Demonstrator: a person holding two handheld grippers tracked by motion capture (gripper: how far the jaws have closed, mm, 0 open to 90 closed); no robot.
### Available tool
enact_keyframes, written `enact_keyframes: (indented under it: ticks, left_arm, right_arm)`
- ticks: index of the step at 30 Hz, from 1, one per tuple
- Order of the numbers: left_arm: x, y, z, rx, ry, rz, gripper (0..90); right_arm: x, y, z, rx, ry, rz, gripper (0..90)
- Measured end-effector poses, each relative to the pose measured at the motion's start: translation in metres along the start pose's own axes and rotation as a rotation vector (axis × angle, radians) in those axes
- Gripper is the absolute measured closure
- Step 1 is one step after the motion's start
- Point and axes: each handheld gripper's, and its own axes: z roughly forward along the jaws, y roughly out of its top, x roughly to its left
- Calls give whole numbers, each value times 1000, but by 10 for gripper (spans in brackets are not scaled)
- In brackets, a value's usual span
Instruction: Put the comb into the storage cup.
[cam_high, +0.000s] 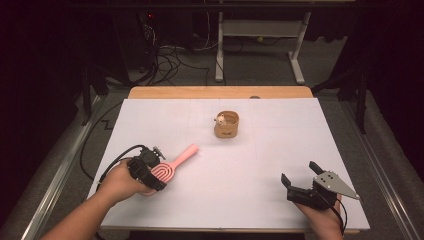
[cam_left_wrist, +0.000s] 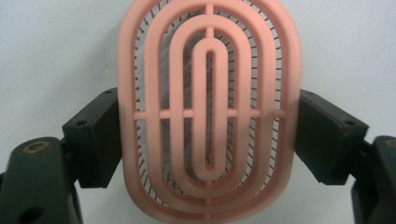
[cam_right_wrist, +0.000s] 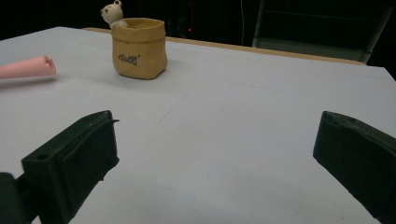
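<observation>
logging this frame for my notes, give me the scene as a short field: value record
surface: white table top
held item: pink hairbrush, head between the fingers of the left gripper, pads pressing its sides
brush handle: points toward the table's middle
right gripper: fingers wide apart, nothing between them, low at the near right
other item: tan pouch-shaped pot with a small bear figure at its rim, standing apart near the far middle

Pink hairbrush (cam_left_wrist: 208, 112) with concentric oval ribs, crossbars; tan pouch-shaped cup (cam_right_wrist: 139, 47) beyond it, dark lettering, cream bear figure (cam_right_wrist: 112, 13) at rim; white table (cam_high: 240, 165).
</observation>
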Motion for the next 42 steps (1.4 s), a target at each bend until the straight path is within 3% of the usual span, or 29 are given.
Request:
enact_keyframes:
  ticks: [7, 23, 28, 42]
  left_arm:
    - [0, 3, 3, 12, -6, 13, 189]
    - [-3, 9, 5, 43, 27, 36, 197]
    - [-4, 9, 5, 25, 63, 41, 200]
    - [-3, 4, -4, -22, 23, 41, 202]
  right_arm:
    - [0, 0, 0, 0, 0, -1, 4]
    - [0, 0, -1, -1, 0, -5, 4]
    - [-1, 0, -1, -3, -4, 3, 4]
    - [0, 0, -3, -8, 4, 2, 6]
